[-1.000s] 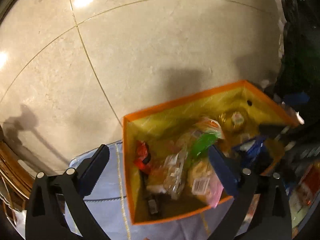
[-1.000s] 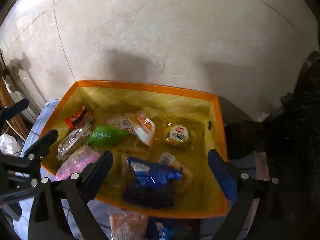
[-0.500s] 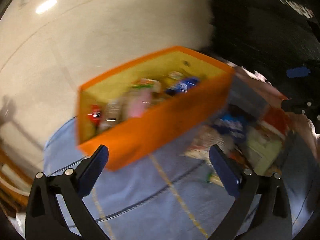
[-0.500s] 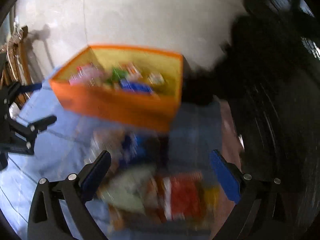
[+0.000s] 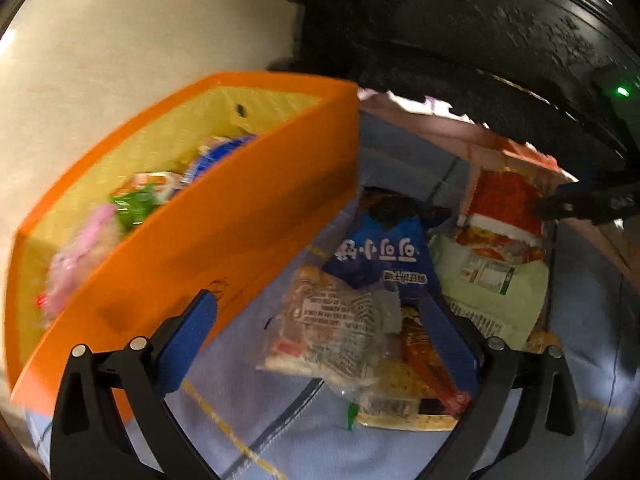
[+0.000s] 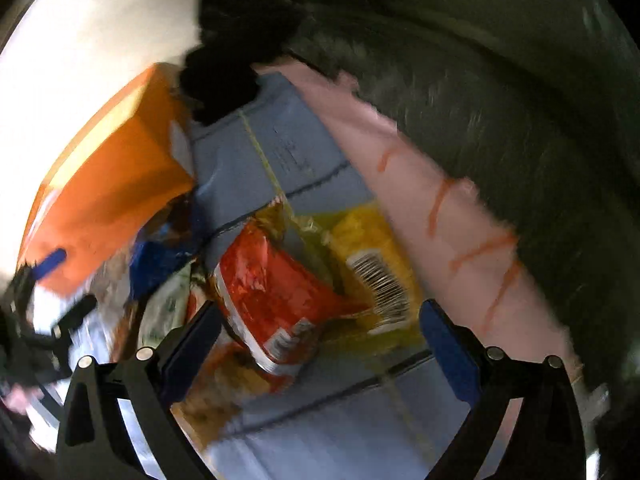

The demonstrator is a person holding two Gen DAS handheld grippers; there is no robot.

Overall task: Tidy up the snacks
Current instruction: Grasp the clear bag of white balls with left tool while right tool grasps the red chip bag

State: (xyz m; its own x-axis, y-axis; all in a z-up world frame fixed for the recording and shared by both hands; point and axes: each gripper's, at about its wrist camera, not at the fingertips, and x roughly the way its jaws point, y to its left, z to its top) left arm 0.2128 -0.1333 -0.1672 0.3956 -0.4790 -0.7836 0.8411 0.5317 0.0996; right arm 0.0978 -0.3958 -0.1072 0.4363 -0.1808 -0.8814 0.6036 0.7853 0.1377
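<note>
Upside-down white Korean lettering on blue packet (image 5: pixel 384 252)

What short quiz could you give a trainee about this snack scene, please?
1. True or false: the orange box holds no snacks.
2. Which packet lies nearest the right gripper? A) red bag B) pink packet C) green packet
3. Fill in: the blue bag lies on the light blue ____, outside the box.

Key: 1 false, snacks lie inside. 2 A. 3 cloth. Both grippers, the left gripper too, have open jaws holding nothing.
</note>
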